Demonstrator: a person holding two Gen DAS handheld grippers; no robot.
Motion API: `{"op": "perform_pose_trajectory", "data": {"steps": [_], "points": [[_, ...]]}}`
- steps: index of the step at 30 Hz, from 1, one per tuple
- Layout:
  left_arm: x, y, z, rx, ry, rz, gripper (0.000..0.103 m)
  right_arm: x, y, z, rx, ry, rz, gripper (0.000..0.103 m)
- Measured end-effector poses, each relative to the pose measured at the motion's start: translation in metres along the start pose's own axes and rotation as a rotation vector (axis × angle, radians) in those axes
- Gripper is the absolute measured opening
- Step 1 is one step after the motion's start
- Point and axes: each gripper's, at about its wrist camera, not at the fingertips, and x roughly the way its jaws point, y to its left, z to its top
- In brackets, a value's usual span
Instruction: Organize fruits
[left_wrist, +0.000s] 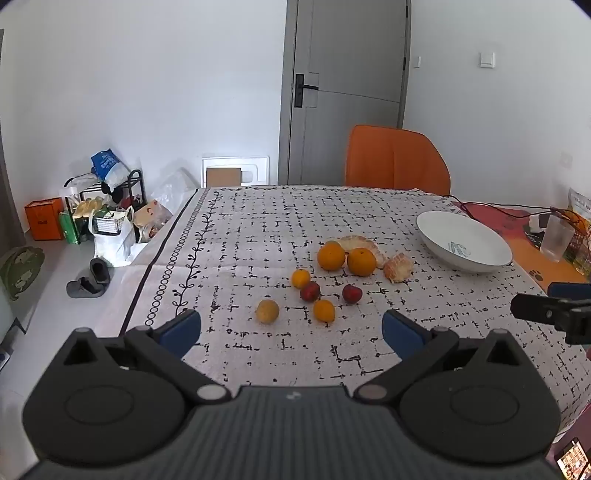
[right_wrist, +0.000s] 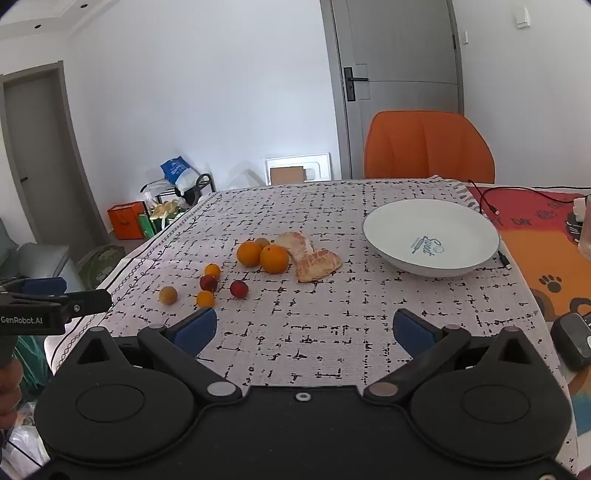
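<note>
Left wrist view: left gripper (left_wrist: 291, 330) jaws spread wide, nothing between them, hovering above the counter (left_wrist: 258, 354) and angled down toward the fruit. Fruit cluster sits straight ahead of it, slightly right of centre: yellowish fruit (left_wrist: 267, 311) nearest, small orange (left_wrist: 324, 310) just beside it to the right, two red fruits (left_wrist: 310, 291) and (left_wrist: 351, 293) behind, another small orange (left_wrist: 300, 278), then two big oranges (left_wrist: 331, 256) and (left_wrist: 361, 261) touching, with peeled citrus pieces (left_wrist: 398, 268) beside them. White bowl (left_wrist: 463, 242) is empty, well apart to the right and further back. Right wrist view: right gripper (right_wrist: 304, 332) also fully open and empty; from here the fruit lies ahead and to the left, while the bowl (right_wrist: 430, 236) is ahead and slightly right, closer to this side. Judgement: left gripper is nearer the small fruits, right gripper nearer the bowl, so a first pick likely falls to the left on the yellowish fruit or the near small orange. Round fruit, no long axis to align with; the peeled pieces are elongated, lying roughly across the view.
</note>
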Motion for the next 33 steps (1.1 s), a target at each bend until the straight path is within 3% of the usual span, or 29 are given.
{"op": "perform_pose_trajectory", "data": {"steps": [7,33], "points": [[0.0004,0.0047,0.0029,0.001,0.008,-0.003,0.103,0.006,-0.0008,0.0013,0.019,0.017,-0.025,0.103],[0.0064,0.0006,-0.0043,0.003,0.012,-0.007,0.103,0.0027,0.0024,-0.0036,-0.003,0.024,0.015,0.103]]}}
